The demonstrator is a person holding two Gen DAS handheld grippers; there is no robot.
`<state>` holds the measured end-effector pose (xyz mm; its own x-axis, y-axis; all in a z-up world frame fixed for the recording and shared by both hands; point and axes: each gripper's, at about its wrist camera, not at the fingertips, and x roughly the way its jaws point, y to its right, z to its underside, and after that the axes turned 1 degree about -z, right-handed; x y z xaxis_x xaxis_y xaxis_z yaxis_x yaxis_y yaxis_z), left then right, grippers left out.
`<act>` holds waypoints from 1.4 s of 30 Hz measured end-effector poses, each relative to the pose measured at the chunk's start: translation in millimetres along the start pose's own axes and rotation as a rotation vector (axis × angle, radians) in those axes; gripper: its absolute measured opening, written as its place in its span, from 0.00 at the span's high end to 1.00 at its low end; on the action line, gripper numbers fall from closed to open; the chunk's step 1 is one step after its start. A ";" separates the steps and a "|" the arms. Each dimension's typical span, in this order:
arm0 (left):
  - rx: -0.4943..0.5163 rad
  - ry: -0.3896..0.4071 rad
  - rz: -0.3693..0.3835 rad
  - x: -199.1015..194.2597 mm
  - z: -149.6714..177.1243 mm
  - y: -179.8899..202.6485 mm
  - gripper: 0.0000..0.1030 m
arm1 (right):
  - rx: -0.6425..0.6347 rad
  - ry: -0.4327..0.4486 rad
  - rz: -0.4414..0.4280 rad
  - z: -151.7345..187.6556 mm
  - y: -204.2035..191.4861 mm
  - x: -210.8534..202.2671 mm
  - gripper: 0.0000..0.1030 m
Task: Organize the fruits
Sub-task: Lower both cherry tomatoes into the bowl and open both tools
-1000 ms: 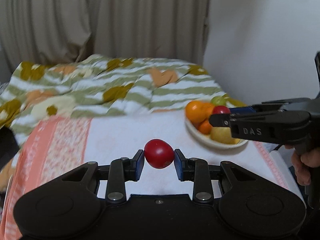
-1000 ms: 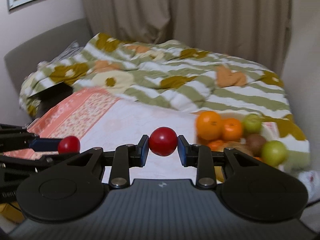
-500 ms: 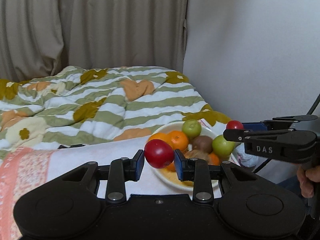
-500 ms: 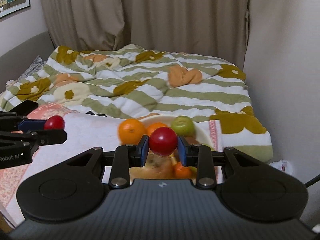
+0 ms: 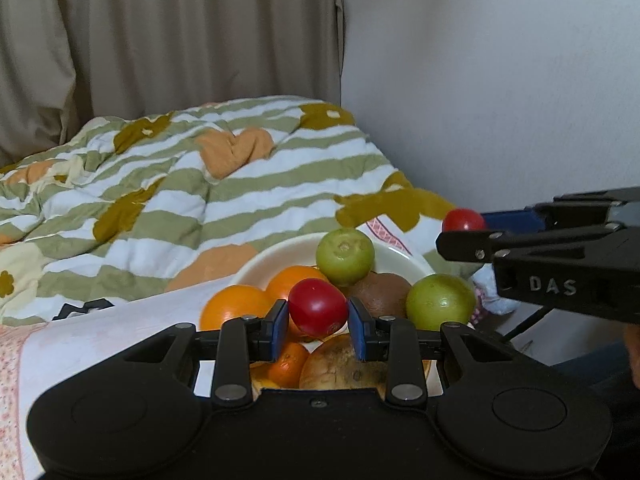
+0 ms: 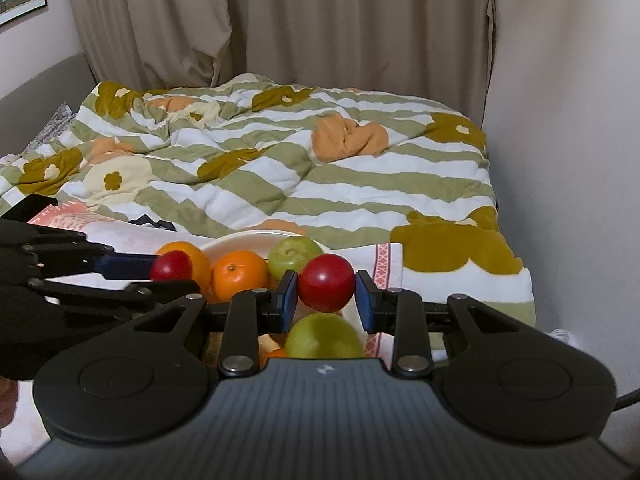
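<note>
My left gripper is shut on a red tomato and holds it above the near side of a white bowl. The bowl holds oranges, two green fruits, a kiwi and a brown fruit. My right gripper is shut on a second red tomato above the bowl's right side. The right gripper shows at the right of the left wrist view; the left gripper shows at the left of the right wrist view.
The bowl stands on a white and pink cloth at the bed's near right corner. A green-striped flowered duvet covers the bed behind. A white wall stands close on the right, curtains behind.
Both grippers have moved right and closer to the bowl, each still holding its tomato. The bowl now lies directly under both grippers.
</note>
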<state>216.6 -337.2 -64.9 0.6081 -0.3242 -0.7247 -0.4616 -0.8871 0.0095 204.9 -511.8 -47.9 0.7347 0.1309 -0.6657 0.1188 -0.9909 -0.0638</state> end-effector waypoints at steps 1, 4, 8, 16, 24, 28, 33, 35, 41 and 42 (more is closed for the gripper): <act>0.002 -0.008 -0.001 4.3 0.0 0.7 0.66 | 0.003 -0.003 -0.003 -0.1 2.7 2.8 0.55; 0.011 -0.024 -0.004 13.6 -0.5 2.5 0.66 | 0.008 -0.010 -0.008 -0.1 8.4 10.3 0.55; 0.018 -0.020 -0.008 12.9 0.0 4.4 0.62 | 0.007 -0.018 -0.012 -0.6 12.9 16.1 0.55; 0.009 0.038 -0.047 -14.5 4.6 -3.6 0.14 | -0.011 -0.012 -0.030 -5.3 7.6 18.2 0.55; -0.061 0.013 -0.093 -31.1 16.9 -22.0 0.12 | -0.050 -0.027 -0.105 -10.6 -22.5 27.0 0.55; -0.092 0.014 -0.115 -40.1 24.0 -30.6 0.12 | -0.067 -0.047 -0.139 -8.7 -36.8 34.2 0.55; -0.128 0.013 -0.146 -47.9 31.2 -39.8 0.11 | -0.084 -0.068 -0.161 -2.9 -48.9 43.7 0.55; -0.141 0.013 -0.153 -49.4 33.4 -42.6 0.11 | -0.087 -0.075 -0.162 -0.9 -50.7 46.5 0.55; -0.168 0.018 -0.174 -55.4 41.1 -47.7 0.11 | -0.112 -0.069 -0.182 4.4 -52.3 47.1 0.40; -0.170 0.018 -0.178 -56.6 42.2 -48.5 0.11 | -0.113 -0.068 -0.179 4.6 -52.8 47.3 0.26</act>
<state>177.3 -261.9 -53.4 0.6826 -0.1622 -0.7126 -0.2317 -0.9728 -0.0005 230.3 -453.5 -79.5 0.6490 0.2979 -0.7000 0.3201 -0.9417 -0.1039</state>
